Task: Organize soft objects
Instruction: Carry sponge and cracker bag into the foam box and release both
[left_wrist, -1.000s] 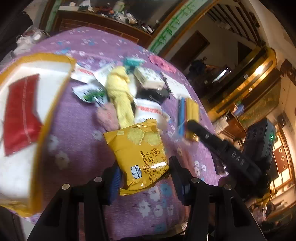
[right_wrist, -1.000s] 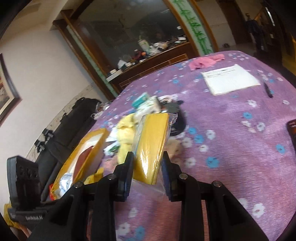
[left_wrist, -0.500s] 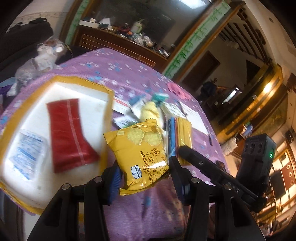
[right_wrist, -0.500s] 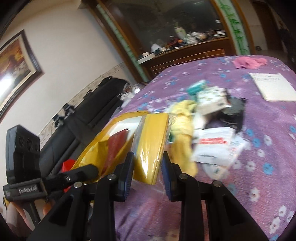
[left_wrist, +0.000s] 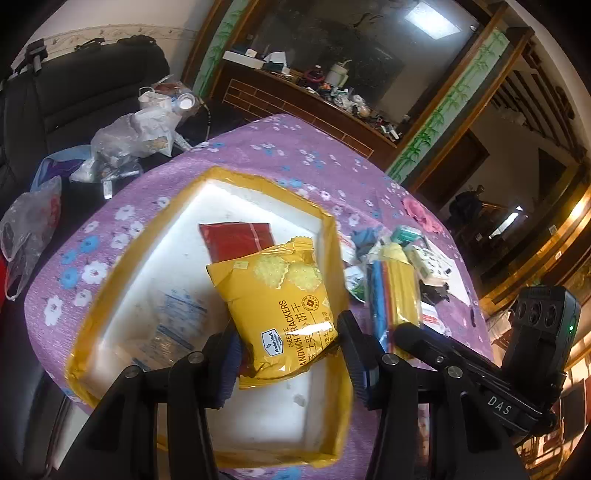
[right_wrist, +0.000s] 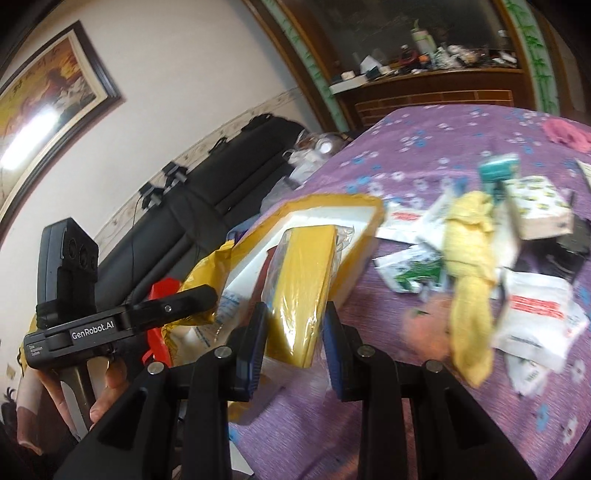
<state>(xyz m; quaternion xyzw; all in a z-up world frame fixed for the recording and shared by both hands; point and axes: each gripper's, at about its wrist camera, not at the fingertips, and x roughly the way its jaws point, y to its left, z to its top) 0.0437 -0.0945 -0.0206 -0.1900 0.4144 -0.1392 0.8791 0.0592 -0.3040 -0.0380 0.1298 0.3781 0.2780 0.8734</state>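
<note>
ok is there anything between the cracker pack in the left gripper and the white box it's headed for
Nothing visible. The cracker pack hangs in the left gripper above the white box; the red packet and a clear wrapper lie flat inside, leaving bare floor.

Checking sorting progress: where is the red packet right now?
Left wrist view: the red packet lies inside the yellow-edged box, partly hidden behind the cracker bag.

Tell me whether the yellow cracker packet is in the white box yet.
Not yet. The yellow cracker packet is clamped between the left gripper's pads, hanging over the yellow-rimmed white foam box, not lying in it.
</note>
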